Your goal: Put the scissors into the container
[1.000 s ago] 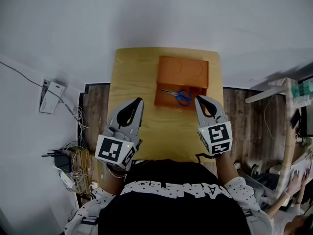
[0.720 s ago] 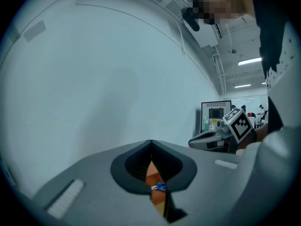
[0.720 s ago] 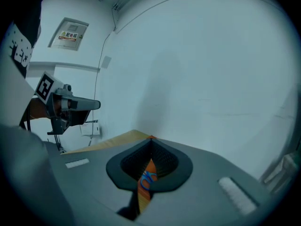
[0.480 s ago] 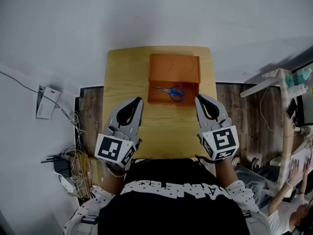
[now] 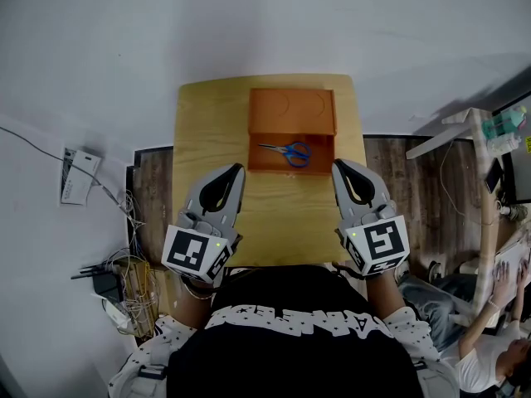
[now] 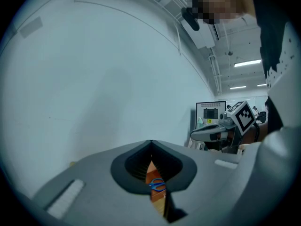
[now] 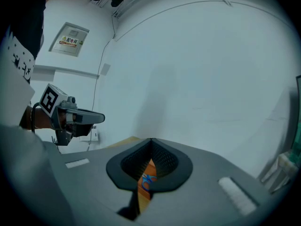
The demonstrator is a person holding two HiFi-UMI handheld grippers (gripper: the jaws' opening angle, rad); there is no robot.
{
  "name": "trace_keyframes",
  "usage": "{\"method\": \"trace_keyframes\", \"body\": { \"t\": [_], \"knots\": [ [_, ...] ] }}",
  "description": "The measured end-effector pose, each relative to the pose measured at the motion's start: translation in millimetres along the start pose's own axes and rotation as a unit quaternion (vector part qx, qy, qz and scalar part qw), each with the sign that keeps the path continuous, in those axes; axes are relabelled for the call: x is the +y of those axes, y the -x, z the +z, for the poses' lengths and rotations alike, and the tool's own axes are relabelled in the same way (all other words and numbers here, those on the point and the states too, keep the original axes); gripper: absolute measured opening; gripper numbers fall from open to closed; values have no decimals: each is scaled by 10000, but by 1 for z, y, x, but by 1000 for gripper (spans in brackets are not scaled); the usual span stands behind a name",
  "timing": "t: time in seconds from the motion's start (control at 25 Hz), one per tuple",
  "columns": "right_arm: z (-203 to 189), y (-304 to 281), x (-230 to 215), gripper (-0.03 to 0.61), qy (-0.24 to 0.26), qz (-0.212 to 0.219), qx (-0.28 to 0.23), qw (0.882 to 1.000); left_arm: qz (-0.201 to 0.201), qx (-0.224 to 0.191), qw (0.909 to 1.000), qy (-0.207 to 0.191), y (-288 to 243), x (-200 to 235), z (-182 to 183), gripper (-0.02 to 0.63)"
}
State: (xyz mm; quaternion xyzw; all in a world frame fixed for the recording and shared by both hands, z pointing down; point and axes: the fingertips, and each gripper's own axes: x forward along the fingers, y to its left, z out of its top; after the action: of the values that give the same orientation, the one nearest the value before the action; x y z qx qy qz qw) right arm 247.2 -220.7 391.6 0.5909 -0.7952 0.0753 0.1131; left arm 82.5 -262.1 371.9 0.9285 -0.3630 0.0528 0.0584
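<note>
Blue-handled scissors [image 5: 287, 152] lie inside the orange container [image 5: 291, 113], in its open near half, at the far middle of the small wooden table [image 5: 211, 123]. My left gripper [image 5: 233, 171] hovers over the table's near left, shut and empty, short of the container. My right gripper [image 5: 339, 167] is at the near right, also shut and empty, its tip close to the container's front right corner. Through the slit of each gripper's jaws I glimpse the scissors [image 6: 157, 186] [image 7: 148, 181] and the orange container [image 6: 154, 175] [image 7: 149, 168].
The table stands against a white wall [image 5: 265, 31]. A wall socket box [image 5: 77, 177] and cables [image 5: 124, 272] are at the left floor. At the right are a white rack [image 5: 485, 172] and a person [image 5: 498, 338].
The head view has shifted, so the table and container sit a little more to the left and farther up. Both grippers stay shut and low near the body; the scissors stay in the container.
</note>
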Motion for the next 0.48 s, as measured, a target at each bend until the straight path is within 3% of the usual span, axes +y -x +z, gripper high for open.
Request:
{"method": "trace_keyframes", "body": {
  "t": [0.48],
  "knots": [
    [-2, 2, -3, 14, 26, -28, 13, 10000, -27, 16, 10000, 13, -1, -4, -1, 2]
  ]
}}
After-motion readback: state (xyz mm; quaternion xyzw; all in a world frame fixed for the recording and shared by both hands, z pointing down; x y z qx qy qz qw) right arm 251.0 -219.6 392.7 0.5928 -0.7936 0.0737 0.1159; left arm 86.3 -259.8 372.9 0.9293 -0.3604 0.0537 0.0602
